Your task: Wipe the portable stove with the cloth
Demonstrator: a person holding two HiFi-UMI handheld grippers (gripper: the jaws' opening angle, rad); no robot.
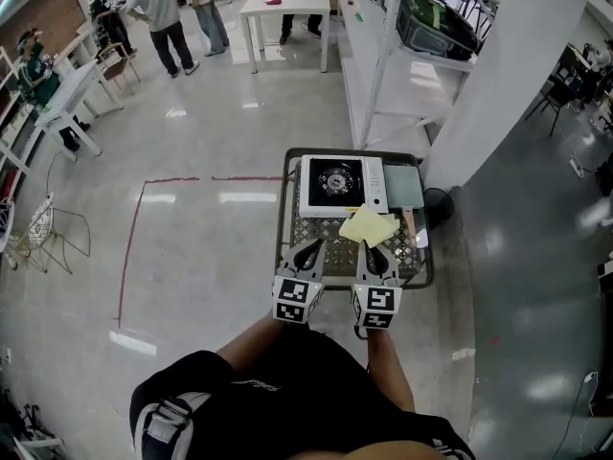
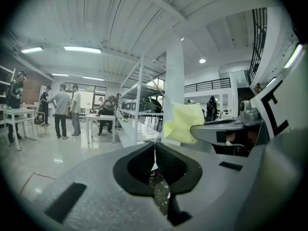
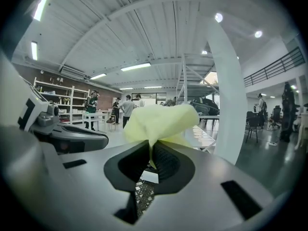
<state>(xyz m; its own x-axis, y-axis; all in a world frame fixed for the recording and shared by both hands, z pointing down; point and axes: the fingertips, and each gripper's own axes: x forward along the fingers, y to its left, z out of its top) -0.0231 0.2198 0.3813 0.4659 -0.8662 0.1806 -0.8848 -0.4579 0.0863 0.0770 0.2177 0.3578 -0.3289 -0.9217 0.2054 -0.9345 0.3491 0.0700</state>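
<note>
The right claw [image 1: 375, 254] pinches the soft, light cloth [image 1: 367, 226] by its bunched edge, likely floppy; the left claw [image 1: 308, 253] is pressed together, empty.

The portable stove [image 1: 340, 185] sits on the far half of the mesh worktop [image 1: 285, 220], with a flat panel [image 1: 406, 186] touching it at its 3 o'clock. At the stove's 5 o'clock, the cloth [image 1: 367, 226] hangs over the worktop's near half, pinched in the right tool [image 1: 374, 252]. The left tool [image 1: 312, 249] is just beside it at 9 o'clock. A pillar [image 1: 517, 65] stands at the worktop's 2 o'clock and a shelving rack [image 1: 383, 46] at 12 o'clock. A table [image 1: 285, 6] stands well beyond, at 11 o'clock.
</note>
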